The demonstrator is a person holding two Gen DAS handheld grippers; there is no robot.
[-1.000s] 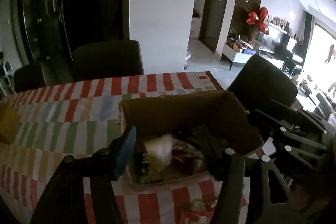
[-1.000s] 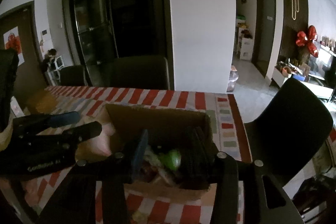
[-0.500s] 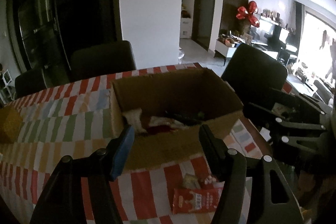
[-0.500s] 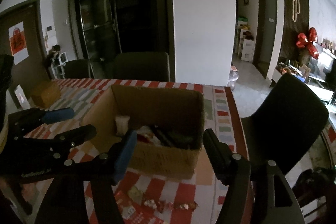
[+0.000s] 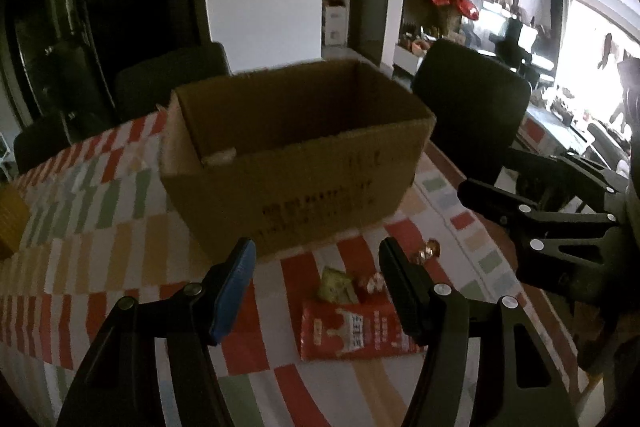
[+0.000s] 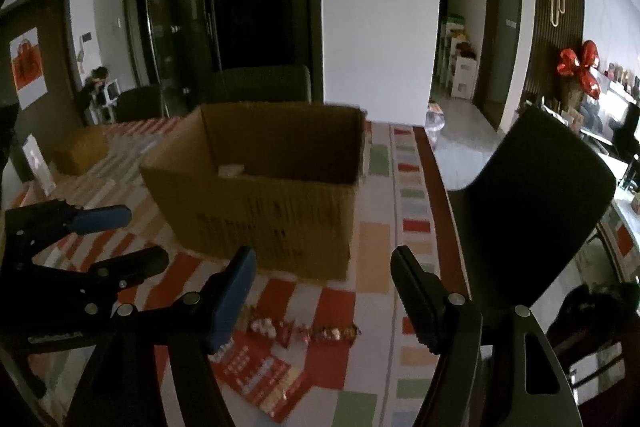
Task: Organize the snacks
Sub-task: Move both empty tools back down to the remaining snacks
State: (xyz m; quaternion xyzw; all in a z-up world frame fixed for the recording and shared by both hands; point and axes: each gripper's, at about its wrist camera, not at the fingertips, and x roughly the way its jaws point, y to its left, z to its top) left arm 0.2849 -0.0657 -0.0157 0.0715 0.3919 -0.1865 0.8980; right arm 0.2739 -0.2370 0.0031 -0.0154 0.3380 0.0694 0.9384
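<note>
I have both claws out over the table, which wears a cloth of red, green and orange blocks. My left claw stands about half open with nothing between its pads; through the gap I see the snacks still lying on the cloth. My right claw has just been opening, the last of it only slight, and it too is empty, its jaws well apart. The cardboard box sits open-topped just beyond both claws, printing on its near wall; from this low angle I can make out only a pale packet against its inner left side, and the rest of the contents are hidden by the wall. In front of the box, on the cloth, a flat red packet lies nearest me, with a small green-yellow packet touching its far edge and a few small wrapped sweets trailing away to the right. In the right wrist view the same red packet lies below and between the jaws, with a row of little wrapped sweets just beyond it. Each claw shows in the other's view, off to the side. Dark chairs stand round the table, and a small yellow-brown box rests on the far left of the cloth, well apart from the snacks.
</note>
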